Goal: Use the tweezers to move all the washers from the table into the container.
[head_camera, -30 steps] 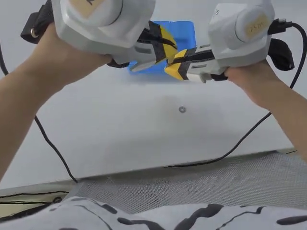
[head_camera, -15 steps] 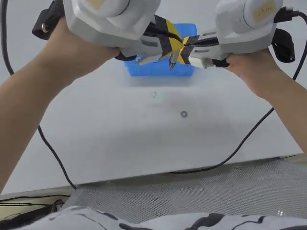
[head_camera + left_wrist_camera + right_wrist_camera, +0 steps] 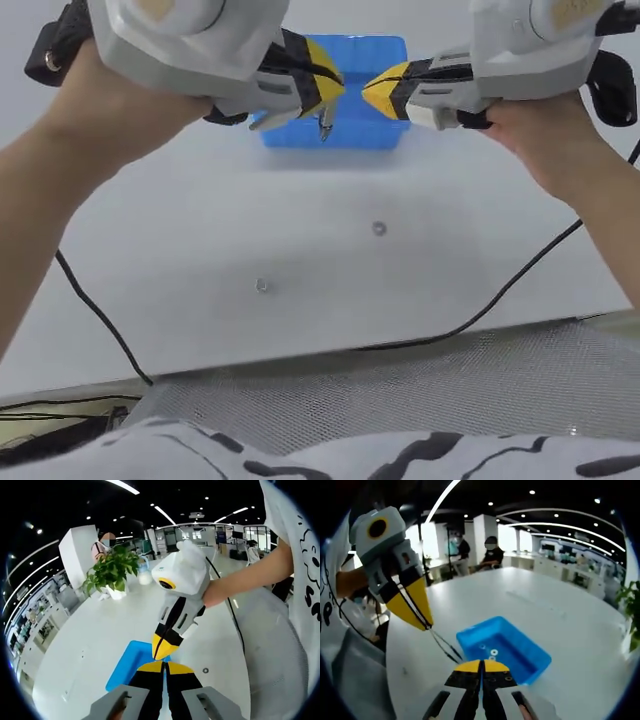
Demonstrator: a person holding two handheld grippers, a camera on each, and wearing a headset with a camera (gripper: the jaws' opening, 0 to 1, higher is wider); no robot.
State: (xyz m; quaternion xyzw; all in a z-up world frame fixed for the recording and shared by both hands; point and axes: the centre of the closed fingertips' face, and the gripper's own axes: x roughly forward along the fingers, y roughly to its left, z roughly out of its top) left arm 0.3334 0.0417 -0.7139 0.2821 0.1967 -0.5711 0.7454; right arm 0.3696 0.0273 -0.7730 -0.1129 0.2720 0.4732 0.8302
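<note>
The left gripper point(image 3: 335, 88) is hovering above the near wall of the blue rectangular plastic container point(image 3: 350, 138), which is sitting toward the far edge of the white counter point(image 3: 200, 240). Its yellow-and-black jaws are pinching a thin pair of dark metal tweezers point(image 3: 324, 122), whose tips are pointing down in front of the container's near wall. In the right gripper view the tweezers point(image 3: 445, 649) are slanting out of the left gripper point(image 3: 426, 625) toward the container point(image 3: 470, 639), where several small silver washers point(image 3: 493, 652) are lying on the floor. The right gripper point(image 3: 370, 88) is hanging just beside the left one, tip facing tip. Its jaws point(image 3: 481, 662) are pressing together with nothing between them. Two small metal washers are lying on the bare counter: one point(image 3: 379, 229) around the middle, the other point(image 3: 262, 286) closer to the near edge and further left. A black cable point(image 3: 500, 290) is trailing across the counter toward the near edge.
</note>
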